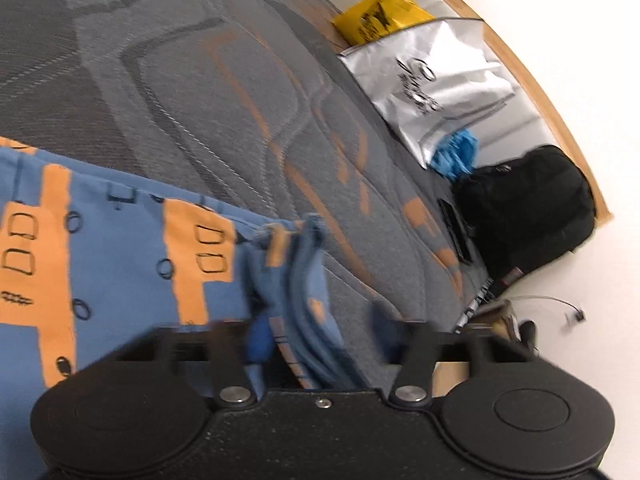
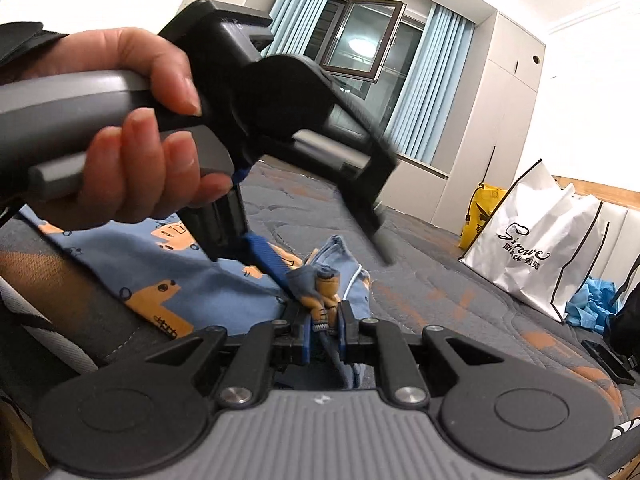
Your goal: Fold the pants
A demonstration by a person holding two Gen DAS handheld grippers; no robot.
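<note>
Here, blue patterned pants (image 2: pixel 160 276) on grey mattress (image 1: pixel 200 80), right gripper (image 2: pixel 323 336) clenched on bunched waistband, left gripper (image 1: pixel 320 344) spread wide, white bag (image 2: pixel 536 248) lettered "Sirowe" near the far edge.

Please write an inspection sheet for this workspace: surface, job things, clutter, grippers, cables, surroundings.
Surface: grey and orange quilted bed.
Job things: blue pants lying on the bed, one end bunched and lifted.
Clutter: white bag, yellow bag, black backpack, blue plastic.
Grippers: right gripper shut on pants; left gripper open, around the bunched edge.
Cables: thin one on the floor.
Surroundings: window, curtains, wardrobe.
</note>
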